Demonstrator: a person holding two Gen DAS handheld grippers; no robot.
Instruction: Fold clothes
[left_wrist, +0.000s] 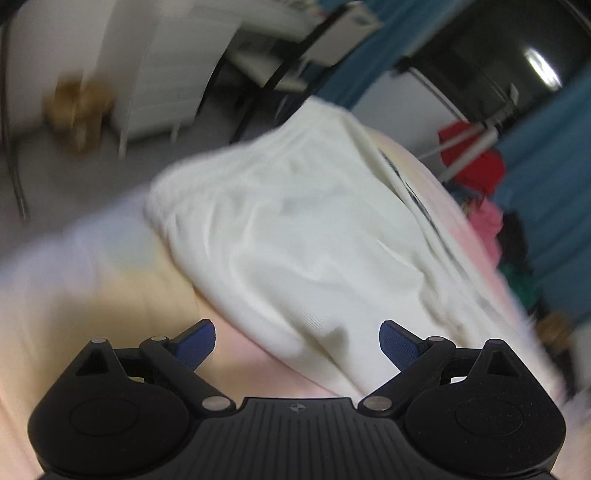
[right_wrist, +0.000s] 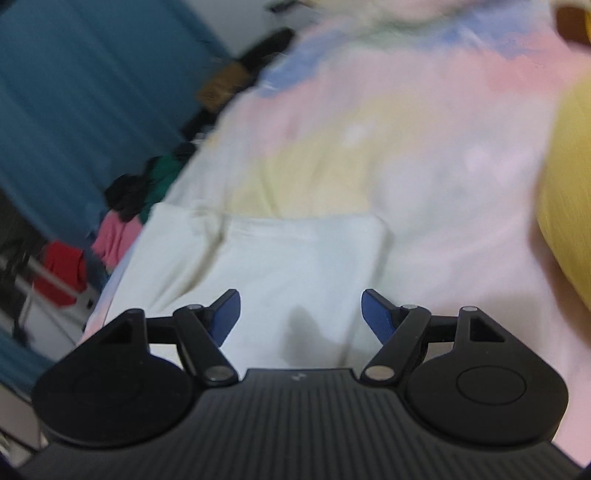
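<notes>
A white garment (left_wrist: 295, 229) lies partly folded on a pastel pink, yellow and blue sheet (left_wrist: 92, 302). It also shows in the right wrist view (right_wrist: 280, 266) as a flat rectangle with a straight far edge. My left gripper (left_wrist: 297, 338) is open and empty, just above the garment's near edge. My right gripper (right_wrist: 301, 314) is open and empty, hovering over the garment's near part. Both views are blurred by motion.
A yellow garment (right_wrist: 569, 206) lies at the right of the sheet. A pile of red, pink, green and black clothes (right_wrist: 110, 229) sits beside the bed by a blue curtain (right_wrist: 74, 92). White furniture (left_wrist: 166, 74) and a brown object (left_wrist: 77, 107) stand beyond.
</notes>
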